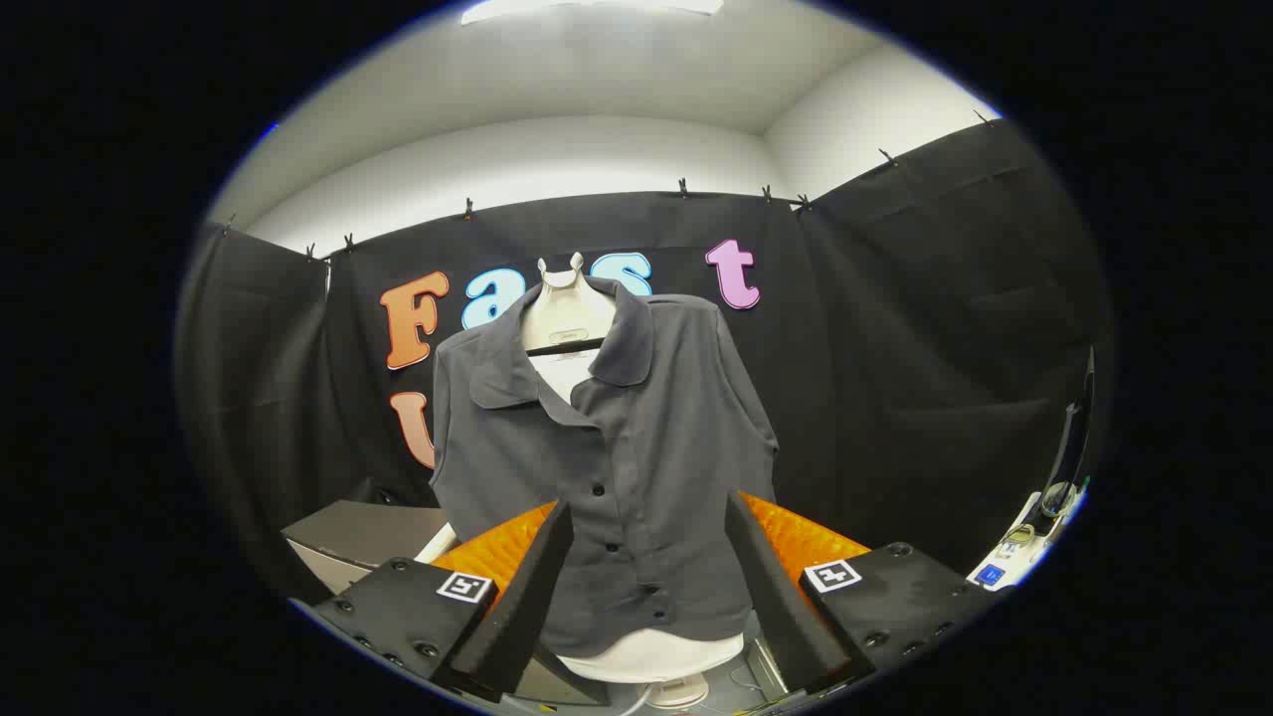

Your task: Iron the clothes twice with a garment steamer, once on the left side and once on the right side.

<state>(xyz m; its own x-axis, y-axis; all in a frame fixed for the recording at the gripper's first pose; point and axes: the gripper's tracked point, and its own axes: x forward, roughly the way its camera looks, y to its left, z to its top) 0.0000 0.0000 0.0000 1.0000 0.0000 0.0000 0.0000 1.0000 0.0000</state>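
The gripper (648, 527) has its two fingers spread wide apart, and nothing is held between them. Beyond the fingers, in the gap, hangs a dark grey shirt (607, 467) with a collar and a row of dark buttons down its front. It is dressed on a white torso form (567, 308), whose lower edge shows under the hem. The shirt hangs upright and apart from the fingers. To the left of the form stands a grey box (363, 542). Behind everything hangs the black cloth wall (895, 378).
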